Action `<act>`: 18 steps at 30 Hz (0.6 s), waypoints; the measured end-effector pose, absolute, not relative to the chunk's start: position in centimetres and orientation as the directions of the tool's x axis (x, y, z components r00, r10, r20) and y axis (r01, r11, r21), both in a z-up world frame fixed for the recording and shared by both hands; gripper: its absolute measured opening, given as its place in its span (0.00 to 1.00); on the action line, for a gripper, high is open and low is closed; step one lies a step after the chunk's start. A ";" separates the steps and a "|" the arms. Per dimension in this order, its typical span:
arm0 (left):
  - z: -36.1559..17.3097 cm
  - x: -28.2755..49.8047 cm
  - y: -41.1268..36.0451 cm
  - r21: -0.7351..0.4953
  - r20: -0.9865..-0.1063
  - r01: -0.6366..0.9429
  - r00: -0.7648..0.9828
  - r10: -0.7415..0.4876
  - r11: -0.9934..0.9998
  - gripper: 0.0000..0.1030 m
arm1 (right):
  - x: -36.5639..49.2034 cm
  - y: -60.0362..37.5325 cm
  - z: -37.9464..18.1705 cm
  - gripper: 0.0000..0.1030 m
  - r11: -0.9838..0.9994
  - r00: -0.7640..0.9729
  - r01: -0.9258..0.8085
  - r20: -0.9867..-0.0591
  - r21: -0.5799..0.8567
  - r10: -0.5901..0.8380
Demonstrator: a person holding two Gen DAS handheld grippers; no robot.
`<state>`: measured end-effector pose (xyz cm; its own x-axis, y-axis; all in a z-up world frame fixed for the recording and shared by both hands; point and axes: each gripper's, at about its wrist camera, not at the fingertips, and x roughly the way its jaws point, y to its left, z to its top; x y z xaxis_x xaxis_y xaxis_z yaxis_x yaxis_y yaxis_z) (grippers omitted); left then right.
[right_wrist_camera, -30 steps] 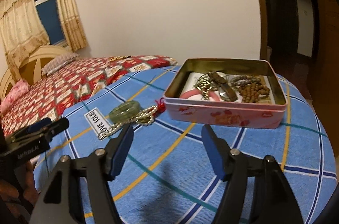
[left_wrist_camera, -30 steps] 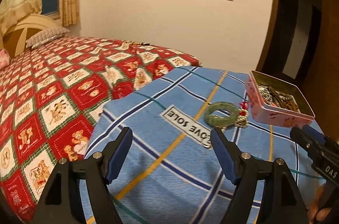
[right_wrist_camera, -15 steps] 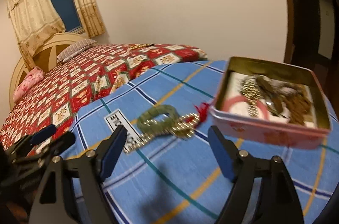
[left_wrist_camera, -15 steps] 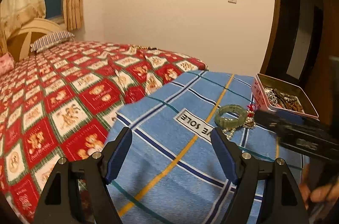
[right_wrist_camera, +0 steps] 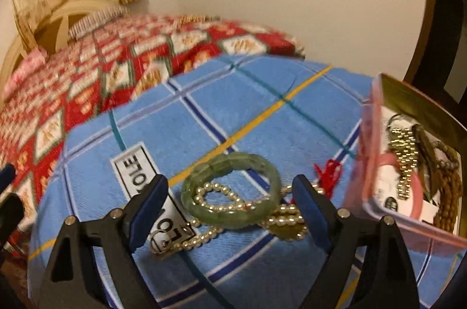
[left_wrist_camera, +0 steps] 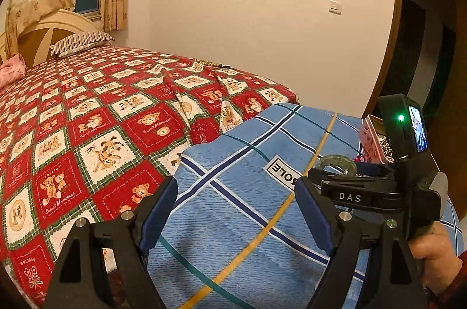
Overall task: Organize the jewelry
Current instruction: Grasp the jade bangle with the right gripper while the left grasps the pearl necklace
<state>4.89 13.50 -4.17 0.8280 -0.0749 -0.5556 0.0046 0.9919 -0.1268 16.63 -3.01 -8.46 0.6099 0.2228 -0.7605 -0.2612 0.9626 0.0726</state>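
A green stone bracelet (right_wrist_camera: 230,192) lies on a gold bead necklace (right_wrist_camera: 204,236) with a red tassel (right_wrist_camera: 328,171) on the blue plaid cloth. My right gripper (right_wrist_camera: 229,186) hangs just over them. Its jaws are opening, with the bracelet between them and the pads clear of it. In the left wrist view the right gripper (left_wrist_camera: 341,173) partly covers the bracelet (left_wrist_camera: 332,161). My left gripper (left_wrist_camera: 236,189) hovers over bare cloth to the left, jaws opening, nothing between them. The pink tin (right_wrist_camera: 370,163) on the right holds a gold watch band (right_wrist_camera: 404,151), brown beads (right_wrist_camera: 446,201) and a pink bangle (right_wrist_camera: 417,192).
The round table's blue cloth (left_wrist_camera: 248,221) carries a white printed label (left_wrist_camera: 284,173). A bed with a red teddy-bear quilt (left_wrist_camera: 87,119) stands close on the left. A hand (left_wrist_camera: 435,259) grips the right tool. The wall and a dark doorway lie behind.
The right gripper has swung left and down from in front of the tin to over the bracelet, jaws widening. It now fills the right of the left wrist view. The left gripper drifted slightly.
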 end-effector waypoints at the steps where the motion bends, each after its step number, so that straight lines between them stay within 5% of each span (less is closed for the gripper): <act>1: -4.2 4.9 13.5 -0.126 -0.557 0.005 0.827 -0.075 0.992 0.80 | 16.7 -2.8 -8.6 0.86 0.963 0.606 -0.264 -0.766 0.058 0.213; 2: -4.2 5.0 13.5 -0.125 -0.559 0.008 0.826 -0.077 0.992 0.80 | 16.7 -2.8 -8.6 0.82 0.961 0.607 -0.272 -0.765 0.053 0.214; 4: -4.3 5.0 13.3 -0.117 -0.561 0.014 0.824 -0.078 0.993 0.80 | 16.6 -3.0 -8.6 0.52 0.960 0.606 -0.276 -0.765 0.055 0.218; 7: -4.2 4.9 12.8 -0.103 -0.558 0.040 0.825 -0.092 0.994 0.80 | 16.2 -3.9 -8.3 0.30 0.958 0.612 -0.270 -0.750 0.100 0.251; 13: -4.2 4.8 11.0 -0.050 -0.561 0.091 0.822 -0.103 0.995 0.80 | 12.6 -7.0 -6.4 0.23 0.935 0.701 -0.253 -0.619 0.248 0.353; 18: -4.4 4.8 9.8 -0.029 -0.566 0.114 0.817 -0.110 0.993 0.80 | 10.6 -8.5 -6.1 0.16 0.933 0.709 -0.240 -0.609 0.268 0.357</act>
